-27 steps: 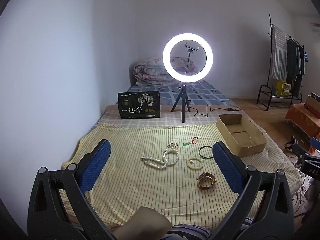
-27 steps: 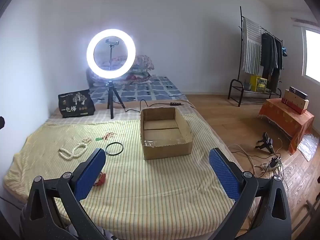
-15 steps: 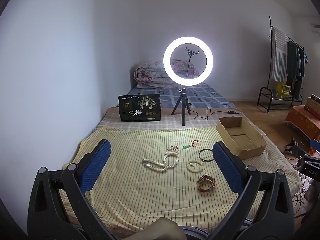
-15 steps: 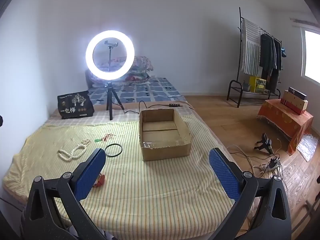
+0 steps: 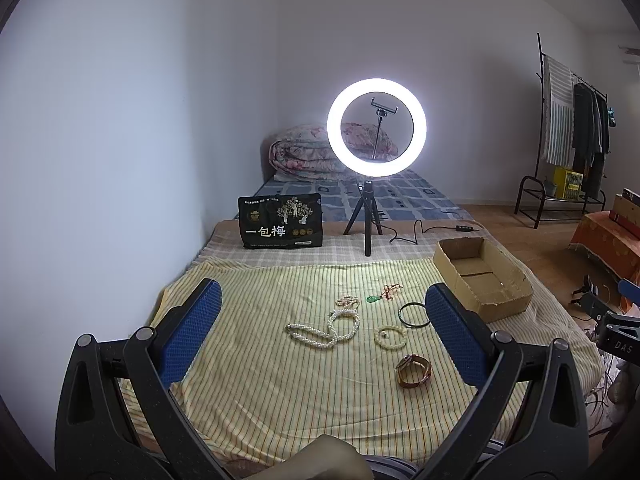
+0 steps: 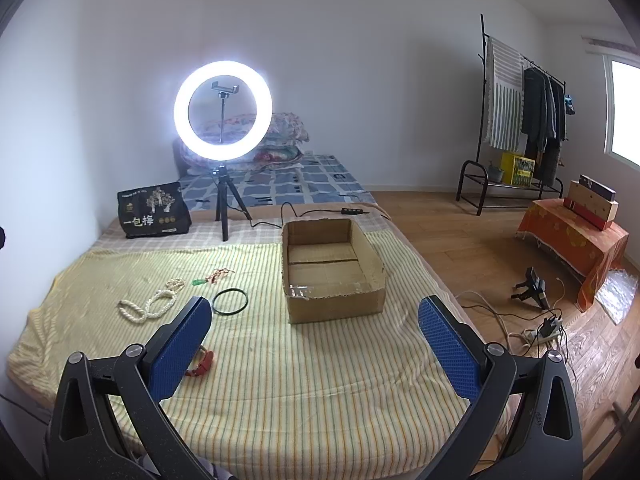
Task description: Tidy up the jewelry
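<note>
The cardboard box (image 6: 332,276) sat empty on the striped blanket (image 6: 280,380). Left of it lay one pearl necklace (image 5: 324,330), two bead bracelets, one black bangle (image 6: 229,301), one watch (image 5: 413,370). Both the left gripper (image 5: 322,308) and the right gripper (image 6: 316,320) gaped wide, holding nothing.

Black bag (image 5: 280,221) with large white characters "一包梅", black device (image 5: 618,338) at right edge lettered "DAS"

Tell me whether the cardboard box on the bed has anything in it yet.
Empty. The right wrist view looks into the cardboard box and shows only its bare bottom flaps; the jewelry, such as the pearl necklace, lies outside on the striped blanket.
</note>
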Tool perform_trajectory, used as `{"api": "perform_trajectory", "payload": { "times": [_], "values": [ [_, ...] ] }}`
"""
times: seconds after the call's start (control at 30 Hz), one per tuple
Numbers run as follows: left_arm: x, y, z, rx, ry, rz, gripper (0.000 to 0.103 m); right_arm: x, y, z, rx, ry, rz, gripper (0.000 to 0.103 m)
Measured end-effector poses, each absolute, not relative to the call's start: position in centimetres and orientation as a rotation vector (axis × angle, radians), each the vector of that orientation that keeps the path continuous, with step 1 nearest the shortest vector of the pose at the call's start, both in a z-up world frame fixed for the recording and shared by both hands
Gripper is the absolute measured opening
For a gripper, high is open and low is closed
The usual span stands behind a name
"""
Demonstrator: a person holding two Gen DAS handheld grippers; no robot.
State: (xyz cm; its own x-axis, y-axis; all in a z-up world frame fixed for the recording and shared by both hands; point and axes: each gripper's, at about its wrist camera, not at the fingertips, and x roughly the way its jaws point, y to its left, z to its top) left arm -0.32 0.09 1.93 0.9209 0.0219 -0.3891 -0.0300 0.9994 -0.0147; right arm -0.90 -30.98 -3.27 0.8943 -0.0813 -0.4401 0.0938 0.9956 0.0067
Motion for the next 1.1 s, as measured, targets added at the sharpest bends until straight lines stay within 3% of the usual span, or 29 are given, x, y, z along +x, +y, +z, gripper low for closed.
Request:
{"api": "perform_trajectory", "payload": {
  "times": [1.1],
  "values": [
    [-0.55,0.5,2.56,-0.028,0.389,0.039,0.103,-0.92,-30.94,-3.44,0.028,0.458,-0.076,0.102]
  ]
}}
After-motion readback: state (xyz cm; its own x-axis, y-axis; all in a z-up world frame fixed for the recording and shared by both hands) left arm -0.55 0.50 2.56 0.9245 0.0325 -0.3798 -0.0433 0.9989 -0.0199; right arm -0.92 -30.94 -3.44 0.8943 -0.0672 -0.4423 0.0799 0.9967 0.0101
